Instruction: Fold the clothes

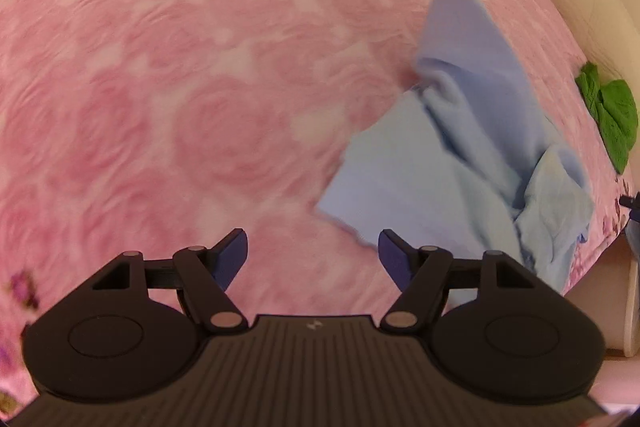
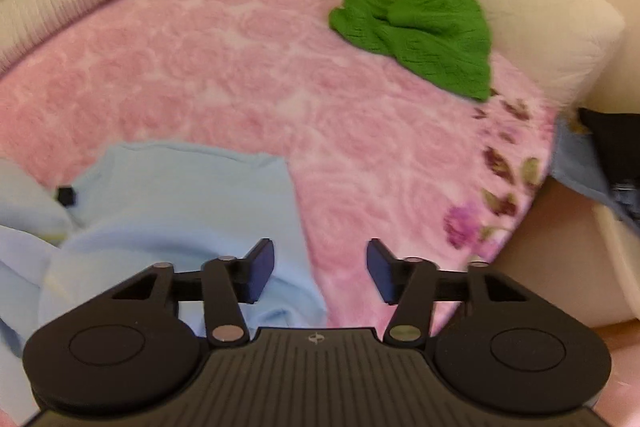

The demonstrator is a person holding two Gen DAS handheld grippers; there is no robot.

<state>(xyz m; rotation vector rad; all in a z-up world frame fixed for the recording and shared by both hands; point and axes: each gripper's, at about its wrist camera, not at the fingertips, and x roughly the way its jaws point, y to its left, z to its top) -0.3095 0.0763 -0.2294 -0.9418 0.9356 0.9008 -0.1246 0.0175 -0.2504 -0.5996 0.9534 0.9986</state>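
Blue garment (image 1: 460, 163) rumples near the pink blanket (image 1: 200, 87) edge.

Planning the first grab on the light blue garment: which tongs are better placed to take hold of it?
Probably the right tongs: open, with the light blue garment directly beneath their left finger. The left tongs are open too, but mostly over bare pink blanket, with the garment off to their right.

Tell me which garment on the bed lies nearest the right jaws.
The light blue garment, rumpled just below them; the green knit sits far off by the cushion.
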